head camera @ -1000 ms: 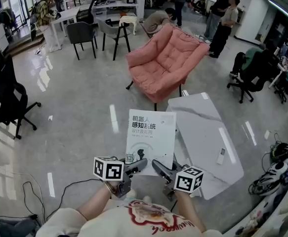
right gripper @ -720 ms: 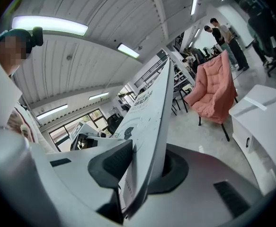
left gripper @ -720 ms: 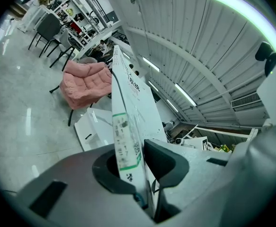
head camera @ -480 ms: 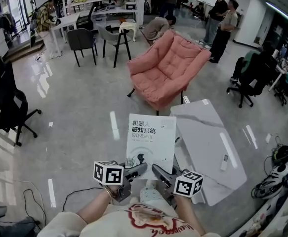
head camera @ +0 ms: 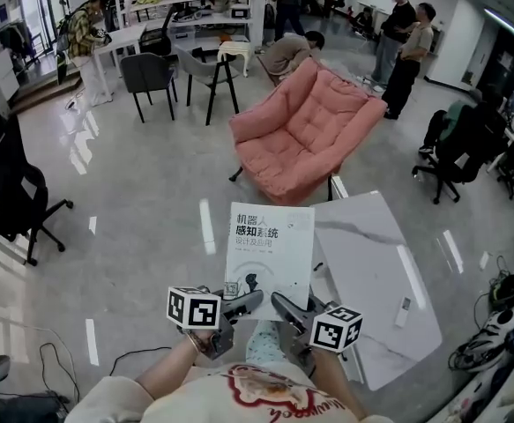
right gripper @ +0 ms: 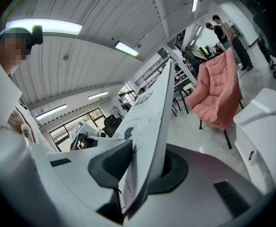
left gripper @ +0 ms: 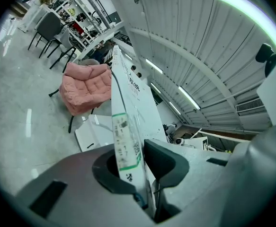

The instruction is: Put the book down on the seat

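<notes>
Book (head camera: 268, 249) held flat by near edge, left gripper (head camera: 236, 305) & right gripper (head camera: 288, 306) both clamped on it, keeping level for pink seat (head camera: 302, 130) ahead.

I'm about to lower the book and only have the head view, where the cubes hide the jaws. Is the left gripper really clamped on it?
Observer: Yes. The left gripper has both pads pressed on the book, one on each side, at the spine end.
Operator: And the right one?
Observer: The right gripper is clamped too, on the opposite edge, where the page edges show between its pads.
</notes>
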The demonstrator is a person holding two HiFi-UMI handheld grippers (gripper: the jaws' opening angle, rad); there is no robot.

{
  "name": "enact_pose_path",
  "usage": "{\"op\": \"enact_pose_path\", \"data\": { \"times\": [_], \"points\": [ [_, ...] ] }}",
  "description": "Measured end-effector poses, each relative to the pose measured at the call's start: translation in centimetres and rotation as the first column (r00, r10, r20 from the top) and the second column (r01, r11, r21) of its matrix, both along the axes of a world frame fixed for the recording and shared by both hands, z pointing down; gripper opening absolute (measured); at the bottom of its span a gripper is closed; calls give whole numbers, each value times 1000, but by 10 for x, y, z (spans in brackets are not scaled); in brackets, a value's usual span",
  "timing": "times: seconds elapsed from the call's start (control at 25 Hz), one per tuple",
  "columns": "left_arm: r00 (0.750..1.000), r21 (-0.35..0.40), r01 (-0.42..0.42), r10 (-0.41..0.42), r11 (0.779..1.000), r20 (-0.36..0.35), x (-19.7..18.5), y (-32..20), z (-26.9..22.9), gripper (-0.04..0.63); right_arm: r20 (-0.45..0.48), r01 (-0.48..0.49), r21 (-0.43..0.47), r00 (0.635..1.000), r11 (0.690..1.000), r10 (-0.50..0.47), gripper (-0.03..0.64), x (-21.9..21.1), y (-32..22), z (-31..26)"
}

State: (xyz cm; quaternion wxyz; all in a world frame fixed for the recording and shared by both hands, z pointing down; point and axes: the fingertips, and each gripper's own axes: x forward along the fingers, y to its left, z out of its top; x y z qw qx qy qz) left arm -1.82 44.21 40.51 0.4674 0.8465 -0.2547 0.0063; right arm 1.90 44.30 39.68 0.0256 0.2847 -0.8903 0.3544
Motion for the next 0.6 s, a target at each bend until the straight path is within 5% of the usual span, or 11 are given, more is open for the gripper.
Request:
{"op": "enact_pose_path", "data": {
  "times": [0.6],
  "points": [
    [1000, 46, 29, -29, 999, -2, 60, -222, -19, 58, -11, 24, 35, 1000, 999, -24, 80, 59, -223, -19]
  ]
}}
